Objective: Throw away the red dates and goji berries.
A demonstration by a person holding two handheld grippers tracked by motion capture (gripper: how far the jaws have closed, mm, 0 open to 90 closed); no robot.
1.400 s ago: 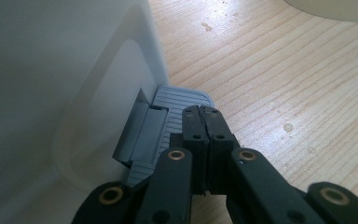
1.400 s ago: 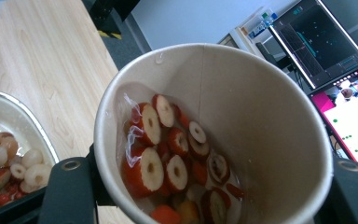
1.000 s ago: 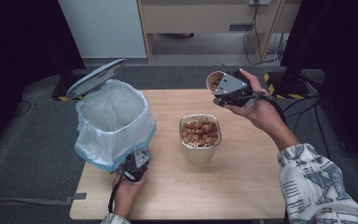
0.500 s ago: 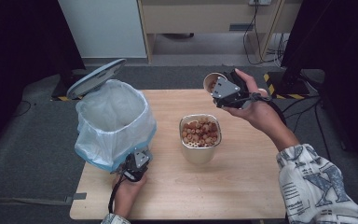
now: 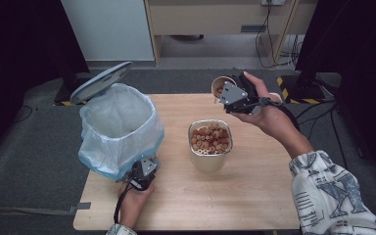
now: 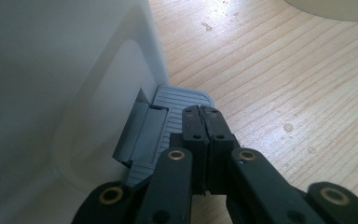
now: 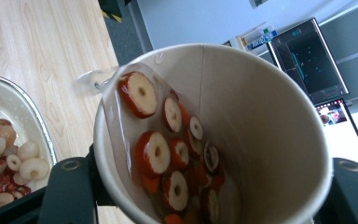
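Observation:
My right gripper (image 5: 231, 96) is shut on a tilted paper cup (image 5: 220, 86), held up over the far side of the wooden table (image 5: 254, 196). In the right gripper view the cup (image 7: 270, 116) lies between the two jaws and holds red fruit slices (image 7: 156, 151) inside a clear plastic bag (image 7: 116, 116). A metal container (image 5: 210, 164) of dried fruit slices stands mid-table, below and in front of the cup. My left gripper (image 5: 143, 174) is shut, and its tips (image 6: 203, 112) rest on the grey pedal (image 6: 177, 100) of a white bin (image 5: 117, 127), whose lid (image 5: 100, 81) stands raised.
The bin is lined with a pale blue bag and stands at the table's left. The metal container's rim (image 7: 25, 105) lies at the lower left of the right gripper view. Bare wood runs along the table's near and right sides. Cables and a dark stand sit behind the table.
My right hand has edged slightly left with the cup. The left gripper stays on the pedal and the lid stays up.

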